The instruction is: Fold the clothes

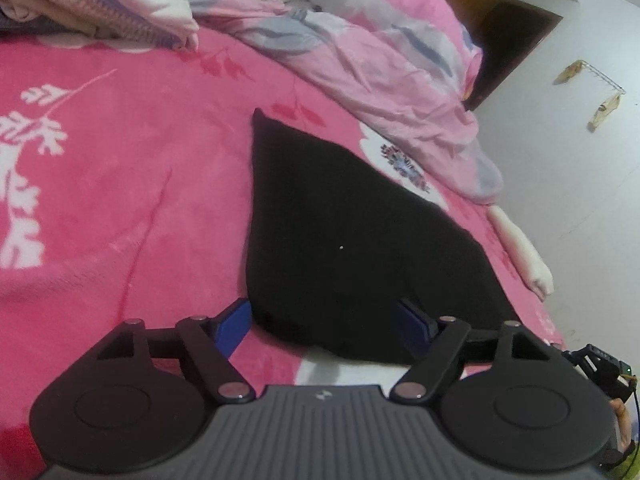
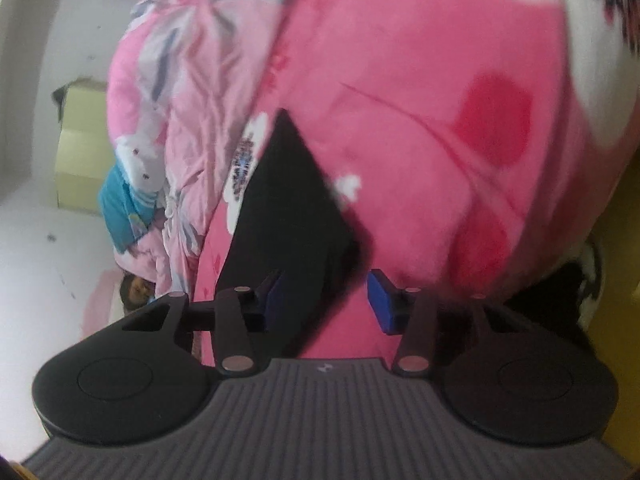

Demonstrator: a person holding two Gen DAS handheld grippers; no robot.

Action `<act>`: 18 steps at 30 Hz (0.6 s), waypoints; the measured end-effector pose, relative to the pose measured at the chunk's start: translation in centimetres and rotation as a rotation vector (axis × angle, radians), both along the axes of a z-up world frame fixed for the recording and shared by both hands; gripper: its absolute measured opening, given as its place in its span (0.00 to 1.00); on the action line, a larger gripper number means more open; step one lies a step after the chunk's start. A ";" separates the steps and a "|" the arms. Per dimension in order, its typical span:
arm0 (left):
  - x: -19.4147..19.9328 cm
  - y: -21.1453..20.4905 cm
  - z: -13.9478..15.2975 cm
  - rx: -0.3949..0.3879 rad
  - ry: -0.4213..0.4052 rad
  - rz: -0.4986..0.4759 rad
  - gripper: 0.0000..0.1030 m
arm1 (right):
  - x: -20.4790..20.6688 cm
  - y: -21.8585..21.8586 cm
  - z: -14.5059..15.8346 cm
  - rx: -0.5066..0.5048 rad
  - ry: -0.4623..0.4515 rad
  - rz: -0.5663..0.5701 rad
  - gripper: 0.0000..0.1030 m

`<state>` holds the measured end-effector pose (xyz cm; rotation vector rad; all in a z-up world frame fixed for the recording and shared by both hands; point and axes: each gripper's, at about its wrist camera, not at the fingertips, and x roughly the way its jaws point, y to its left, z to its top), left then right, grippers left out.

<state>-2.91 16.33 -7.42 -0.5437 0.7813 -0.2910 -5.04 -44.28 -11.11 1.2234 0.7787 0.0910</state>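
My left gripper (image 1: pixel 328 322) and right gripper (image 2: pixel 322 300) both gape, gripping nothing, at the black garment's (image 1: pixel 336 232) near edge; pinching carelessly could snag the pink blanket (image 1: pixel 120 168) beneath.

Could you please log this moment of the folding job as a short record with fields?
surface: pink blanket with white leaf print, spread over the bed
garment: black garment, lying flat, tapering to a point at its far end
left gripper: open, fingers either side of the garment's near edge, not pinching it
right gripper: open, near end of the garment between its fingers, pads clear of it
beyond the garment: crumpled pale pink quilt
far left: pile of other clothes
picture quality: right wrist view blurred
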 end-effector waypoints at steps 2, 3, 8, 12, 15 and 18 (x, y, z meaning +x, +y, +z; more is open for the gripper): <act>0.2 -0.3 -0.3 0.005 -0.001 0.010 0.70 | 0.3 0.2 -0.5 0.017 -0.001 -0.002 0.35; 0.4 -0.4 -0.3 0.017 -0.002 0.015 0.69 | 0.4 0.3 -0.6 0.024 -0.007 0.000 0.33; 0.7 -1.2 -0.5 0.086 -0.005 0.015 0.61 | 0.8 0.1 -0.3 -0.032 -0.063 0.024 0.03; 0.8 -1.1 -0.5 0.100 -0.003 0.006 0.59 | 0.7 -0.1 0.2 -0.128 -0.131 0.059 0.03; 0.9 -1.0 -0.4 0.105 0.000 -0.001 0.58 | 0.7 -1.0 -1.3 -0.128 -0.109 0.054 0.03; 1.0 -0.9 -0.4 0.110 0.002 -0.007 0.58 | 0.2 -2.0 -2.4 -0.049 -0.114 0.011 0.03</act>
